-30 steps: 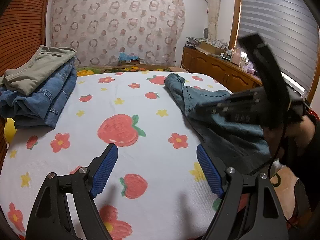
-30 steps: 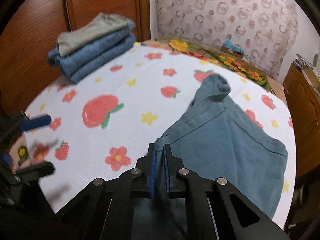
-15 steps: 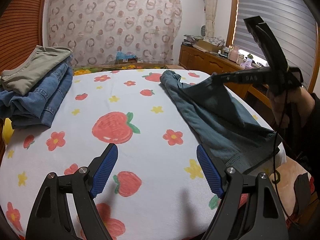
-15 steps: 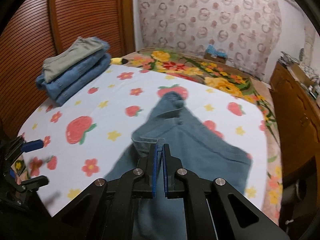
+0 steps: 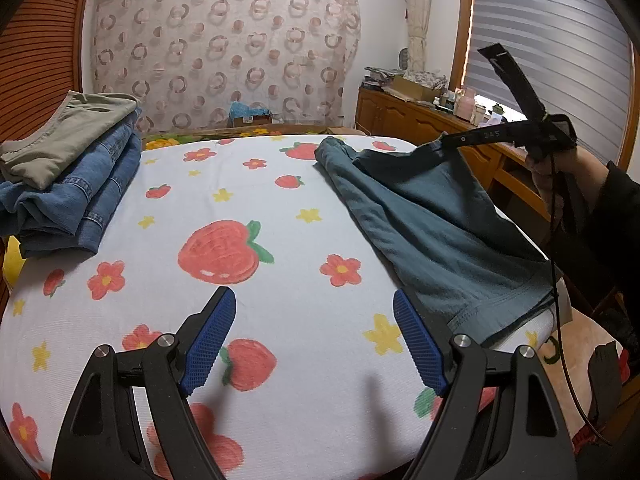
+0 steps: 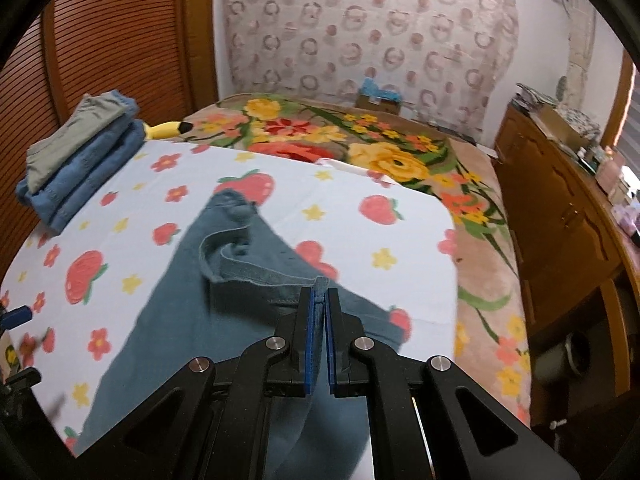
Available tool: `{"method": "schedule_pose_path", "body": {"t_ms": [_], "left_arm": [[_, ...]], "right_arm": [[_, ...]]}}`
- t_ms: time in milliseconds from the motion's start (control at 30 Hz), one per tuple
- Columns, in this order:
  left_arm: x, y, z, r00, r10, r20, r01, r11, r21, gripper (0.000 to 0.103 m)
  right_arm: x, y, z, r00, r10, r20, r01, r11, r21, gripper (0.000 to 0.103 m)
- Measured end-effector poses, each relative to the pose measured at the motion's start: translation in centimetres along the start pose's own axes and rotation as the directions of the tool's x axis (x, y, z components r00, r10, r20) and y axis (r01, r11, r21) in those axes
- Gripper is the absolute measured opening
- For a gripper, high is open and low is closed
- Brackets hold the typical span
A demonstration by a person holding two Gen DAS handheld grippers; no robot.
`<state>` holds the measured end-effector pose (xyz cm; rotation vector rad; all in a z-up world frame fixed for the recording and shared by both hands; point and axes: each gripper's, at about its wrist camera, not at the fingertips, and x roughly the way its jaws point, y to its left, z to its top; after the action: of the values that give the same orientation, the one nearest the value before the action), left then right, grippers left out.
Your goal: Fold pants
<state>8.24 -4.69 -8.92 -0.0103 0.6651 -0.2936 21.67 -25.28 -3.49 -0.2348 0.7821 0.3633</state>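
Pants [image 6: 224, 312] lie on the bed's [image 5: 280, 300] right side, one edge lifted, pinched between the right gripper's [image 6: 319, 312] fingers. Left gripper [image 5: 312, 320] hovers above the sheet, fingers wide.

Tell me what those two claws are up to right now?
Right claw shut on teal pants, lifting one edge. Left claw open, empty, over strawberry sheet. Folded stack far left, not blocking.
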Motion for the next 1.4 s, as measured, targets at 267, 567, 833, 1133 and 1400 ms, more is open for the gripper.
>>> {"method": "schedule_pose_path", "body": {"t_ms": [267,567,833,1133,1400], "left_arm": [[0.0,0.0,0.0,1.000,0.000,-0.002,0.000,1.000,0.001,0.082],[0.0,-0.1,-0.1,1.000,-0.001,-0.002,0.001,1.000,0.002,0.082],[0.1,-0.1,-0.2,1.000,0.000,-0.003,0.000,1.000,0.005,0.082],[0.1,-0.1,-0.4,1.000,-0.001,-0.006,0.001,1.000,0.008,0.082],[0.2,-0.2,-0.4,1.000,-0.003,-0.008,0.003,1.000,0.016,0.082]], "right_arm": [[1.4,-0.2,-0.2,0.999,-0.048,-0.025,0.049,0.997,0.052,0.005],[2.0,-0.4,0.4,0.995,-0.094,-0.032,0.097,0.990,0.098,0.005],[2.0,-0.5,0.3,0.990,-0.137,-0.036,0.140,0.982,0.127,0.005],[1.7,-1.1,0.1,0.991,-0.128,-0.044,0.133,0.977,0.167,0.025],[-1.2,-0.8,-1.8,0.998,-0.053,-0.020,0.056,0.983,0.172,0.028]]}}
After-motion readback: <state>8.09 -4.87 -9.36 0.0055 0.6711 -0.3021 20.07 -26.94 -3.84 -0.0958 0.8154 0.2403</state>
